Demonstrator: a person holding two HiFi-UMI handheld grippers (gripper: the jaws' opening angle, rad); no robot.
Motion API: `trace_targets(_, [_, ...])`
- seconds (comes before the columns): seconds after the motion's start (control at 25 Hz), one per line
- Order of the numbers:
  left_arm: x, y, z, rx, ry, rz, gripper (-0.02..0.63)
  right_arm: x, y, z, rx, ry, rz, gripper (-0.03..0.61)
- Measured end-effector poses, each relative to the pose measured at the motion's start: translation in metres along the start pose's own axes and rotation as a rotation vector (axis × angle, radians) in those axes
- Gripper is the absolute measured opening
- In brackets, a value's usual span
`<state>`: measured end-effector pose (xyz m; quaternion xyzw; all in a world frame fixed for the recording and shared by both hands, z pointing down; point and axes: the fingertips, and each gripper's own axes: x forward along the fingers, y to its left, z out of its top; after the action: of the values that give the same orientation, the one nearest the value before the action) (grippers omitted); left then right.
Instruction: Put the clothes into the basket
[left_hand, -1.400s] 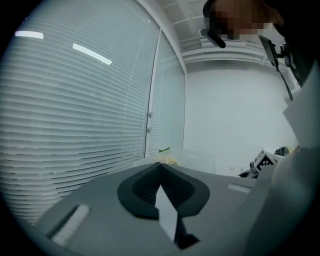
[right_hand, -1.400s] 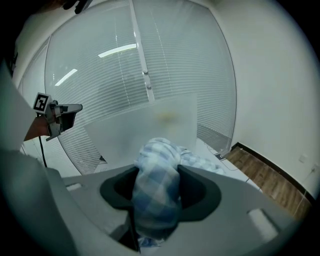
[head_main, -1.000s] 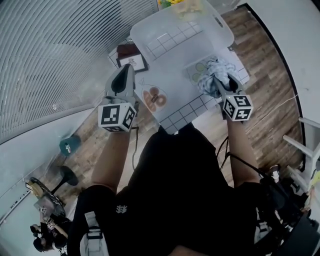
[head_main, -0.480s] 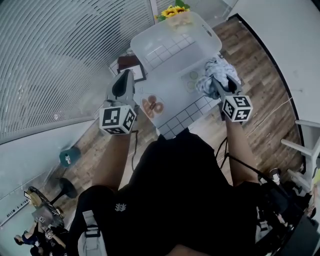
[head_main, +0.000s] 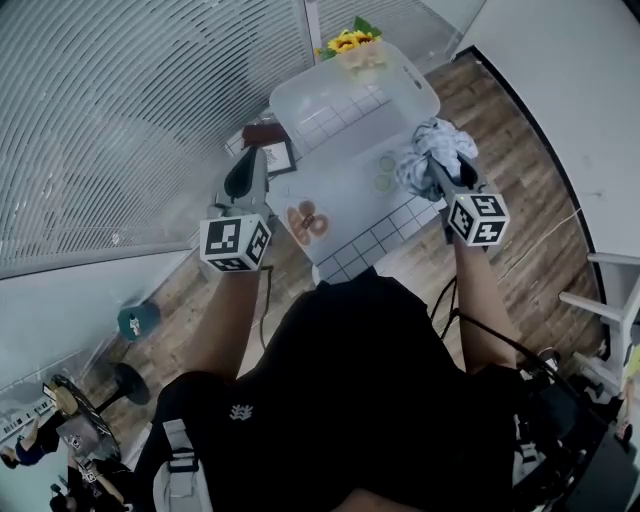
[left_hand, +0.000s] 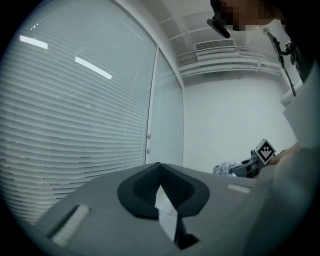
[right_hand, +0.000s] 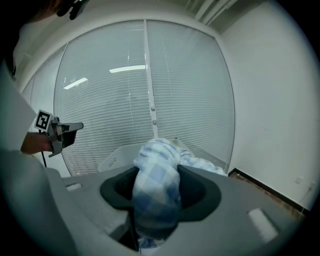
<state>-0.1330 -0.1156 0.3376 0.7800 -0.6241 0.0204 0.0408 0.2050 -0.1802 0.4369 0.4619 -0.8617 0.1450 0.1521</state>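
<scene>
Plainly, the clear plastic rectangular basket (head_main: 425, 88) stands at the upper middle of the head view on the white surface with grid-tiled patches (head_main: 345, 195). Only the surface's tile pattern shows through its bottom. A bunch of yellow sunflowers (head_main: 350, 42) sits just beyond its far rim.

The blue-and-white checked cloth (head_main: 430, 148) is not in the basket. It is bunched in the right gripper (head_main: 438, 165), just right of the basket's near corner in the frame. In the right gripper view the dark fingers (right_hand: 200, 192) are clamped on the cloth (right_hand: 157, 170), which bulges up between them and spills over the front. The basket's pale wall (right_hand: 120, 152) shows behind it.

The left gripper (head_main: 252, 155) is at the centre left of the head view, over the surface's left edge beside a dark picture frame (head_main: 272, 150). In the left gripper view its fingers (left_hand: 137, 187) meet at the tips with nothing between them.

A round plate with brown ring shapes (head_main: 308, 222) lies on the surface between the two grippers.
</scene>
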Motion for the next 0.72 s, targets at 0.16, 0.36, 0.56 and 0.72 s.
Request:
trace_targets(0.16, [0.0, 0.003, 0.01, 0.043, -0.016, -0.002, 0.008, 0.002, 0.002, 0.017, -0.016, -0.022, 0.003, 0.202])
trace_targets(0.36, [0.003, 0.013, 0.022, 0.033, -0.04, 0.011, 0.008, 0.002, 0.0, 0.038, -0.031, -0.048, -0.002, 0.202])
trace_targets(0.56, [0.004, 0.022, 0.031, 0.031, -0.054, 0.023, 0.008, 0.008, 0.001, 0.059, -0.043, -0.069, 0.002, 0.202])
trace_targets(0.72, [0.004, 0.031, 0.038, 0.03, -0.069, 0.043, 0.008, 0.015, 0.006, 0.07, -0.059, -0.082, 0.018, 0.202])
